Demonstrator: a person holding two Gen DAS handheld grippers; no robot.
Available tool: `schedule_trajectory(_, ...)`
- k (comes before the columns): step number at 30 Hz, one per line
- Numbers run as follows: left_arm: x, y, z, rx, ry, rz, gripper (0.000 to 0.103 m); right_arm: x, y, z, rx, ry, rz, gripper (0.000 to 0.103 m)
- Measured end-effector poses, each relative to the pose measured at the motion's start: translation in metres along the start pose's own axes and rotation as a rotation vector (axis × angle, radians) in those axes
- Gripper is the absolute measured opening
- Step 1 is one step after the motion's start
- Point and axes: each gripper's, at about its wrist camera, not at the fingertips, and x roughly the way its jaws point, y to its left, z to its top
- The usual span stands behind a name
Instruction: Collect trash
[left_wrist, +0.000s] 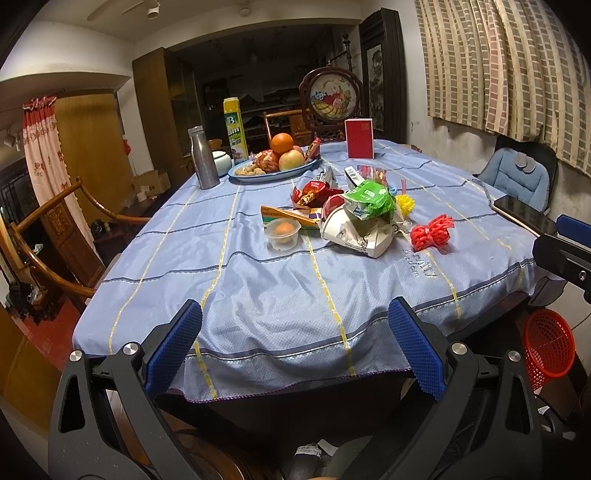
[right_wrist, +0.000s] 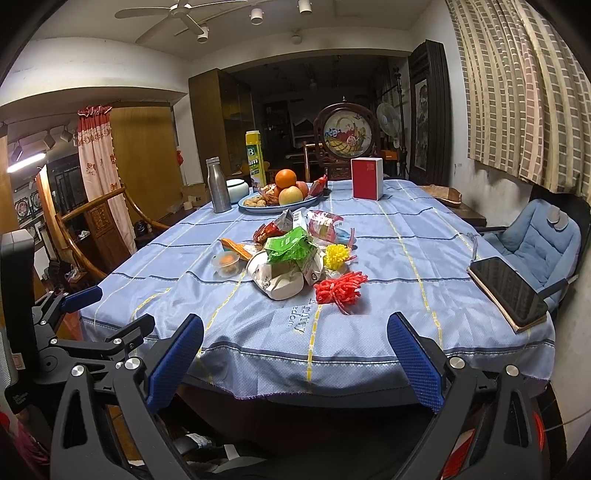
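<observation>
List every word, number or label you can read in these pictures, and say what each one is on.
"B": large letter on the tall yellow can; the words under it are blurred.
Tablecloth: stitched lettering near the front edge, unreadable.
Red box: small mark, too faint.
Wrappers: print and barcode too small.

**Litter heaped at mid-counter, red basket on the floor**

A crumpled white paper bowl lies on its side, with a scrunched green wrapper resting on top of it. Behind them are red snack wrappers and a flat orange packet. A small clear plastic cup stands upright just left of the bowl, something orange inside. A yellow mesh tuft sits to the right, and a bunched red net lies slightly apart, nearest the edge. A red mesh wastebasket stands below the counter's right corner.
</observation>
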Motion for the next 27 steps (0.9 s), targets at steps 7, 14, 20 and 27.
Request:
schedule_trajectory(7, 0.004, -0.001, -0.002, 0.001, 0.004, 0.002, 0.096, 0.006, -0.001, -0.002, 0.006, 0.008, 0.002, 0.097)
schedule_trajectory(14, 0.007, -0.002, -0.003, 0.000, 0.018, 0.002, 0.096, 0.009, -0.002, -0.006, 0.017, 0.022, 0.005, 0.097)
schedule_trajectory(20, 0.014, -0.001, -0.004, -0.002, 0.041, 0.001, 0.096, 0.020, -0.007, -0.010, 0.037, 0.053, 0.011, 0.097)
schedule_trajectory(27, 0.037, 0.007, -0.009, -0.027, 0.096, 0.006, 0.096, 0.045, -0.021, -0.021, 0.071, 0.118, 0.007, 0.097)
